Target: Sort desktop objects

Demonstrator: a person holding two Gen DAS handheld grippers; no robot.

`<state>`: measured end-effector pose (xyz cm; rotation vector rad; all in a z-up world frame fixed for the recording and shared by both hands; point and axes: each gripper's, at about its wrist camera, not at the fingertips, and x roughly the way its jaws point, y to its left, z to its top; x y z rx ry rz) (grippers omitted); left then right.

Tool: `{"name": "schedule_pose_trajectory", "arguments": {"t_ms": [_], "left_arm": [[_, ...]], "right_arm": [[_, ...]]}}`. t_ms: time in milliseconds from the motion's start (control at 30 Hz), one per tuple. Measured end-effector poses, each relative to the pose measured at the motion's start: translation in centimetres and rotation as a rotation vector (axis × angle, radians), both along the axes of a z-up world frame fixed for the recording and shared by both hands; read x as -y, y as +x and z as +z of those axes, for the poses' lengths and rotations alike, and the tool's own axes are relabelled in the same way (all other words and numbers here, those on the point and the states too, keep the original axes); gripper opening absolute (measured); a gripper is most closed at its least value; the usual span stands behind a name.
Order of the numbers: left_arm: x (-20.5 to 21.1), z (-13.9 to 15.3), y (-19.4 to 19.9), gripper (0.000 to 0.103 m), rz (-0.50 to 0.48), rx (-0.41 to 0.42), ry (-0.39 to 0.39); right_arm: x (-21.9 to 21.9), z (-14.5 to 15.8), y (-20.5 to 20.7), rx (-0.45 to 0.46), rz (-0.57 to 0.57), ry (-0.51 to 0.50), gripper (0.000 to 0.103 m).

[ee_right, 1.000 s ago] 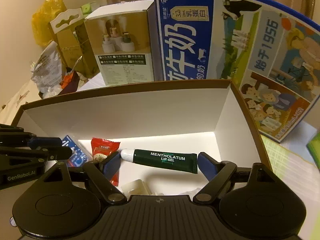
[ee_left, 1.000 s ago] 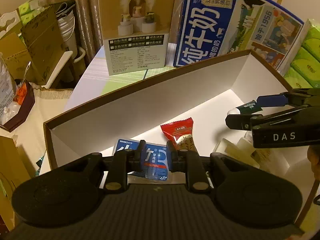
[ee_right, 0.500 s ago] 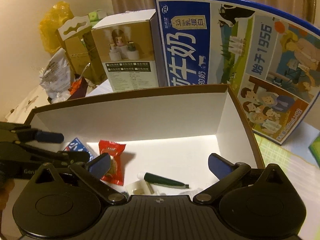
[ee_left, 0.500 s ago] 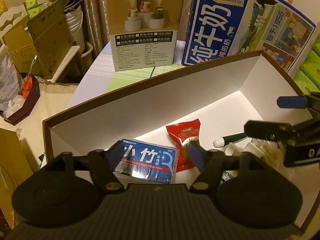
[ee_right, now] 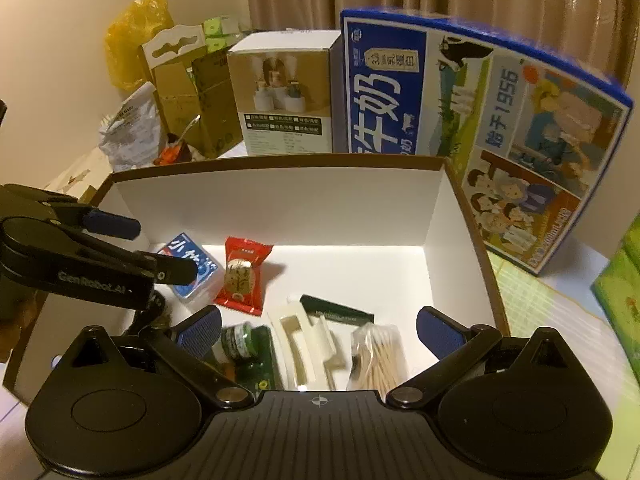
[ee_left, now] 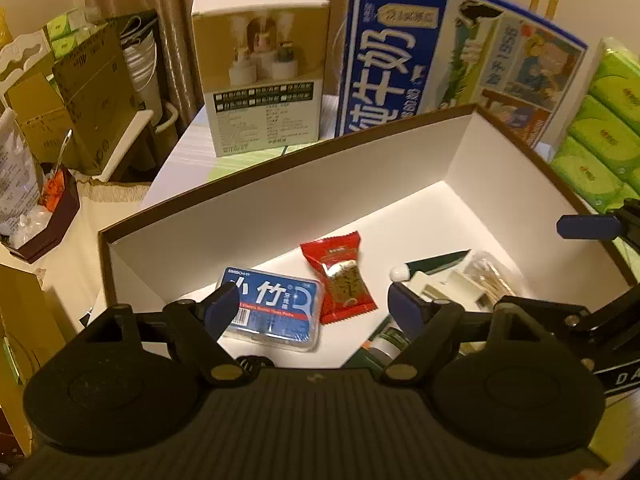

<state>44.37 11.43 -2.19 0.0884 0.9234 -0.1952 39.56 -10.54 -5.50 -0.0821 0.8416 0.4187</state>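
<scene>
A brown-rimmed white box [ee_left: 280, 204] [ee_right: 280, 208] holds the sorted things. In it lie a blue floss-pick pack [ee_left: 276, 304] [ee_right: 192, 268], a red candy packet [ee_left: 340, 276] [ee_right: 242, 276], a dark green lip gel tube [ee_left: 432, 264] [ee_right: 336, 310], a white clip [ee_right: 304, 344], a bag of cotton swabs [ee_right: 376, 356] and a small green bottle [ee_right: 236, 344]. My left gripper [ee_left: 314, 308] is open and empty above the box's near left. My right gripper [ee_right: 318, 330] is open and empty above the near right.
Behind the box stand a tan product carton [ee_left: 260, 76] [ee_right: 284, 92] and a large blue milk carton [ee_left: 440, 60] [ee_right: 472, 128]. Green tissue packs [ee_left: 600, 132] lie to the right. Cardboard boxes and bags [ee_right: 176, 88] crowd the far left.
Both grippers opened and let go: the floss pack and the lip gel tube dropped into the box. Both grippers have since pulled back and up.
</scene>
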Motion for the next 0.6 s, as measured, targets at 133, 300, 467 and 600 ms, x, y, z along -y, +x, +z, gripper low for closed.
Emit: {"name": "schedule_pose_trajectory", "arguments": {"t_ms": [133,300,467,600], "left_arm": [[0.3,1.4,-2.1,0.088,-0.004,0.044,0.013],[0.6,3.0,-4.6,0.093,-0.005,0.091,0.026],[0.8,4.6,-7.1,0.095,0.023,0.127,0.026],[1.0,5.6,-9.0,0.101,0.057,0.153,0.037]], "right_arm": [[0.6,0.7,-1.4,0.011,-0.027,0.023,0.101],[1.3,1.4,-3.3,0.017,-0.05,0.044,0.101],[1.9,2.2,-5.1,0.04,-0.069,0.047,0.101],[2.2,3.0,-6.9,0.071,-0.077,0.05,0.101]]}}
